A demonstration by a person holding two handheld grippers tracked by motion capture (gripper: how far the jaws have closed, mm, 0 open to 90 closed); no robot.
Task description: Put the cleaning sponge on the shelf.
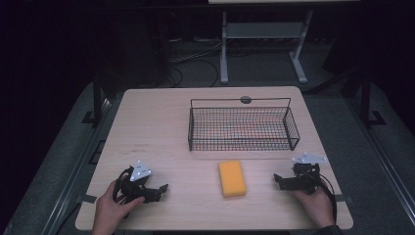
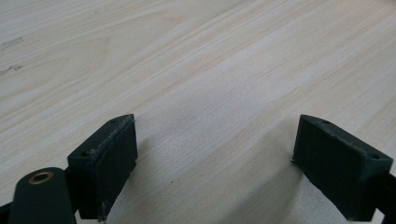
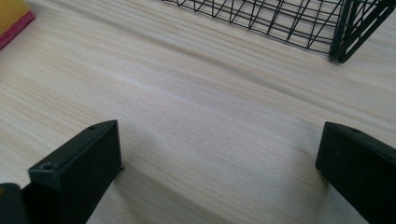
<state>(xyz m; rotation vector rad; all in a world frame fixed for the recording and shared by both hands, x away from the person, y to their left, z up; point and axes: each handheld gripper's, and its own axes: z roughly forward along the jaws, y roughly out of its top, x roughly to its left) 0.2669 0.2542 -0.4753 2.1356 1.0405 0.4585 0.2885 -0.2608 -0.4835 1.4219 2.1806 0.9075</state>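
Both tools, left tool [image 1: 155, 190] and right tool [image 1: 280, 180], rest gaping beside sponge [image 1: 232, 178].

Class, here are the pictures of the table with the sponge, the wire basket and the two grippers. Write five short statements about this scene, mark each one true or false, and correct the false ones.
1. The yellow sponge lies inside the black wire basket. False: it lies on the wooden table, in front of the basket.
2. The left gripper is open and holds nothing. True.
3. The right gripper is shut on the sponge. False: its fingers stand apart over bare wood.
4. The sponge lies between the two grippers. True.
5. The basket is tipped on its side. False: it stands upright.
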